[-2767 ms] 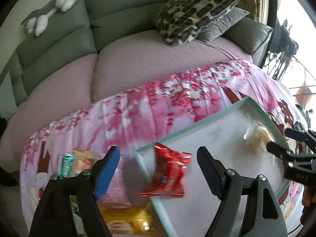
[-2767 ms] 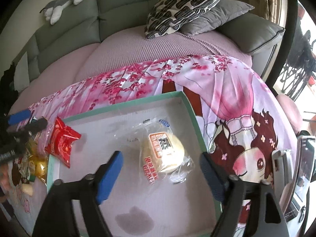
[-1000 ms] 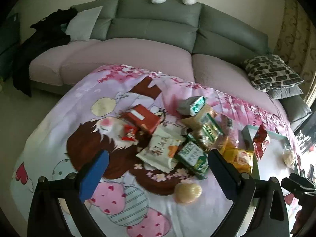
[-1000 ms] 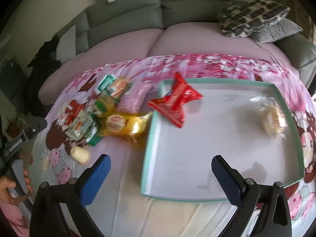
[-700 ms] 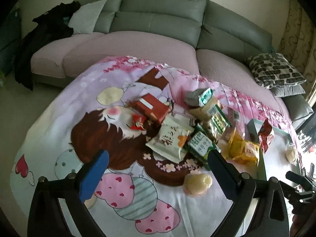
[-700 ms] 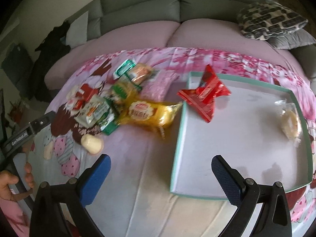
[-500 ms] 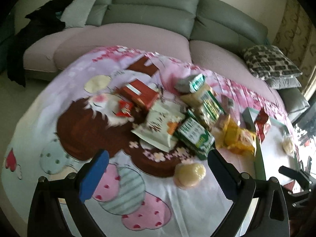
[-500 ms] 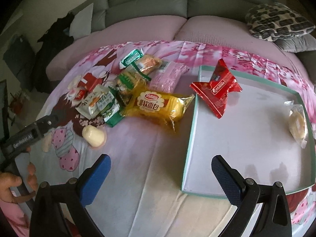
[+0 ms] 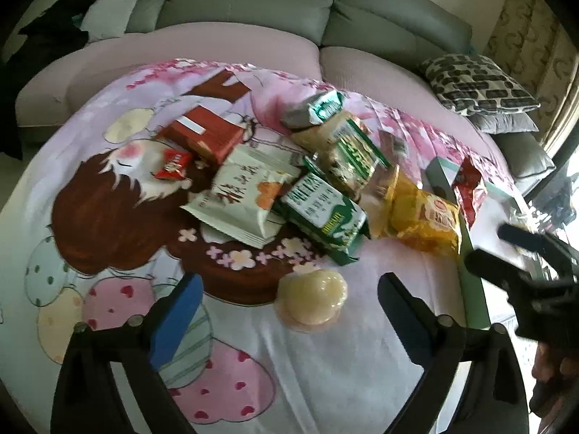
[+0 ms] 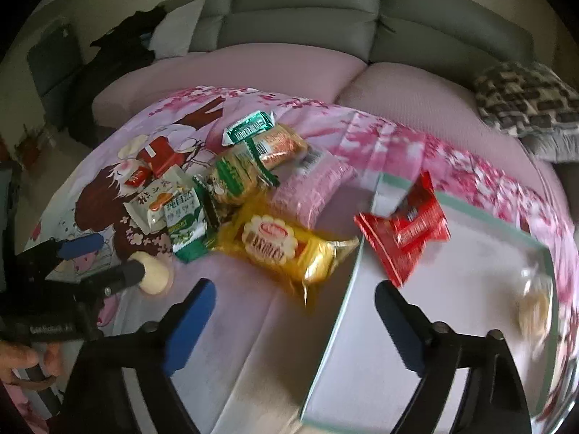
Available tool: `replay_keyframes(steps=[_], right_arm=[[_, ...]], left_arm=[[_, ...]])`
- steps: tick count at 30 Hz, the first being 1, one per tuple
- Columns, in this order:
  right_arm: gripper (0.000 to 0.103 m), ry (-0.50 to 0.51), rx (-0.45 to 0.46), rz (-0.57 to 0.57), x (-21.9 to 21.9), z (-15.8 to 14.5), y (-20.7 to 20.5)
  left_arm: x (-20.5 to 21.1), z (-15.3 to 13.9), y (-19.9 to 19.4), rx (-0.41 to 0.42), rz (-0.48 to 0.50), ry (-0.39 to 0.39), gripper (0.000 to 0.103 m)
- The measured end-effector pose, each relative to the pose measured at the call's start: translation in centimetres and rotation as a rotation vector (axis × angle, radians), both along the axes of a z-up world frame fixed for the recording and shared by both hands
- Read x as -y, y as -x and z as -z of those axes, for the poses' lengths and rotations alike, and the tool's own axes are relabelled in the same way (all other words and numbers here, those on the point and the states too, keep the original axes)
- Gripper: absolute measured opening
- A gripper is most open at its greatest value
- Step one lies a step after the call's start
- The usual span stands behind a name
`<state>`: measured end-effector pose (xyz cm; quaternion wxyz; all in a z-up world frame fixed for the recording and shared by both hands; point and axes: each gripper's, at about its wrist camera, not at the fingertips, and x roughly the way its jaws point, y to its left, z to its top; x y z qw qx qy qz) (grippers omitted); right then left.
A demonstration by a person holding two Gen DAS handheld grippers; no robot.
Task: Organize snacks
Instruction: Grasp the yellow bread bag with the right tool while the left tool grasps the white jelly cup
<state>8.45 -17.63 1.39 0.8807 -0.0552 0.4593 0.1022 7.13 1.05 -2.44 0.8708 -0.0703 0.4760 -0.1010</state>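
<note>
The left gripper [image 9: 289, 296], jaws closing on nothing yet, straddles the pale round wrapped bun [image 9: 311, 302] lying on the cartoon-print cloth [image 9: 108, 253] just before the snack pile. It probably squashes easily; grip across its middle, lightly.

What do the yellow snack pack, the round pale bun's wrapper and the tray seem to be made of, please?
Yellow snack pack: glossy plastic film, probably foil-lined; it crinkles and glints at its crimped end.
Bun wrapper: thin clear plastic, judging by the shiny, see-through edge around the pale bun.
Tray: rigid, matte, pale with a green rim; cardboard or plastic, I cannot tell which.
</note>
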Motion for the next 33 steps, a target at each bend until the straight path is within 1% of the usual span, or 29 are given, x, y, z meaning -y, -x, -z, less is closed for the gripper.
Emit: replay_keyframes(steps=[1, 3, 4, 7, 12, 18, 22, 26, 28, 33], right_arm=[[0.081, 0.004, 0.000, -0.010, -0.1, 0.1, -0.4], [0.080, 0.012, -0.005, -0.028, -0.2, 0.4, -1.2], [0.080, 0.015, -0.007, -0.037, -0.3, 0.5, -1.5], [0.073, 0.040, -0.006, -0.074, -0.6, 0.8, -2.2], [0.073, 0.052, -0.012, -0.121, -1.1, 1.3, -3.3], [0.072, 0.055, -0.036, -0.174, -1.8, 2.1, -4.2], [0.073, 0.067, -0.052, -0.185, -2.0, 2.4, -4.2], [0.073, 0.039, -0.081, -0.189, -2.1, 2.5, -3.7], [0.073, 0.031, -0.095, -0.198, -2.4, 2.5, -3.3], [0.073, -0.022, -0.130, -0.209, -3.0, 2.3, -2.5]], left_arm=[[0.3, 0.2, -0.1, -0.006, 0.009, 0.001, 0.087], [0.7, 0.6, -0.2, -0.018, 0.022, 0.001, 0.084], [0.9, 0.8, -0.2, -0.024, 0.026, 0.000, 0.083], [1.2, 1.3, -0.3, -0.037, 0.038, 0.002, 0.082], [1.4, 2.0, -0.6, -0.059, 0.032, -0.006, 0.082], [1.5, 2.0, -0.7, -0.058, 0.034, -0.014, 0.082], [1.5, 2.0, -0.7, -0.058, 0.033, -0.015, 0.082], [1.6, 2.1, -0.8, -0.061, 0.030, -0.018, 0.082], [1.5, 2.1, -0.8, -0.063, 0.025, -0.022, 0.078], [1.1, 2.2, -0.8, -0.066, 0.013, -0.012, 0.075]])
